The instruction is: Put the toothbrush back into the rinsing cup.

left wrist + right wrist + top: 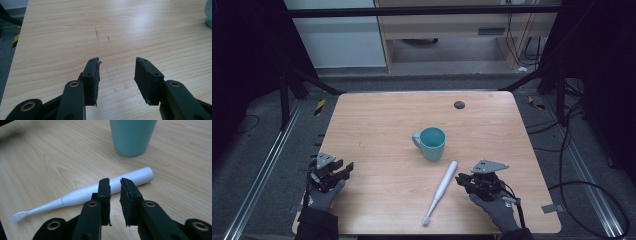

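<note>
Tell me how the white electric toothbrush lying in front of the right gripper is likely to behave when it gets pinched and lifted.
The white electric toothbrush looks rigid, so it probably won't bend. Its round, smooth handle lies flat on the table, so a nudge may roll it and the pads could slip. Gripped at the thick handle, the thin brush end would likely weigh little.

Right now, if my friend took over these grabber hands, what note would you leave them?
Left gripper: jaws open, nothing between them, over bare table at the left.
Right gripper: jaws nearly closed but a small gap shows, nothing held, pointing at the toothbrush.
Toothbrush: lying flat on the table, brush end toward you, thick end toward the cup.
Cup: upright in the middle, handle to the left, close to the toothbrush; whether they touch is unclear.
Done: nothing picked up yet.
Left: probably open the right gripper wider, grab the toothbrush, perhaps put it in the cup.
</note>
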A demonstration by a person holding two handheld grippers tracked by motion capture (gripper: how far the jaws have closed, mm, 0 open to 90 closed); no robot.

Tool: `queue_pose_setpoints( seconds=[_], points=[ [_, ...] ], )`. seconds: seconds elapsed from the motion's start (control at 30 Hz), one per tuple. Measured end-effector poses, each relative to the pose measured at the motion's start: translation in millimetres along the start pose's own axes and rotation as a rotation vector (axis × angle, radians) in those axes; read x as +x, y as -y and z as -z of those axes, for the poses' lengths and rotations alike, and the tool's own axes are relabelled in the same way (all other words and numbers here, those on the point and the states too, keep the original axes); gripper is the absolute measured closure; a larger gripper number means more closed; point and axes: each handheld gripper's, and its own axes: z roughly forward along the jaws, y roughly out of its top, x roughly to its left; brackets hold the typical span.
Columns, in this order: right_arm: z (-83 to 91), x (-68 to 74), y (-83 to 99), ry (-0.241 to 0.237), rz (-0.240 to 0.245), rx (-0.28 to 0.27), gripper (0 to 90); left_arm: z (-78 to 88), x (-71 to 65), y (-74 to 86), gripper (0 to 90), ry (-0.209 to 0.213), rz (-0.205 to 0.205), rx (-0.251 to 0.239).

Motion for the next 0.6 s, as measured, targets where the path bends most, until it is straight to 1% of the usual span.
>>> queue_pose_setpoints(
  seconds=[0.07, 0.1, 0.17, 0.3, 0.33, 0.4, 0.47, 0.53, 0.6],
  points=[
    [-1.2, 0.7, 0.0, -0.002, -0.003, 0.001, 79.8, 0.1, -0.3, -0.2, 54.0, -0.003, 0.0, 0.003],
    [-3.6, 0.7, -0.7, 0.011, -0.007, 0.0, 81.3, 0.2, -0.3, -0.3, 54.0, -0.004, 0.0, 0.004],
    [-6.0, -0.2, -2.3, 0.021, -0.01, -0.008, 82.8, -0.2, -0.8, -0.3, 54.2, -0.002, 0.002, 0.005],
    [-11.9, -1.3, -5.7, 0.03, -0.018, -0.019, 85.8, -0.6, -0.8, -0.2, 54.4, 0.001, -0.001, 0.012],
    [-12.9, -0.4, -6.3, 0.023, -0.02, -0.019, 86.8, -0.7, -0.8, -0.2, 54.4, 0.0, -0.002, 0.013],
    [-14.8, 3.2, -6.7, 0.009, -0.009, -0.01, 89.5, -0.5, -0.9, -0.2, 54.7, -0.001, -0.006, 0.015],
    [-15.9, 5.3, -6.4, 0.0, -0.002, -0.003, 89.8, -0.5, -1.0, -0.2, 54.8, 0.0, -0.006, 0.015],
    [-18.9, 10.8, -4.3, -0.031, 0.013, 0.016, 90.0, 0.0, -1.4, -0.2, 54.9, 0.001, -0.007, 0.015],
    [-20.5, 15.0, -2.5, -0.045, 0.013, 0.033, 90.0, 0.1, -1.5, -0.3, 55.0, 0.0, -0.008, 0.015]
  ],
)
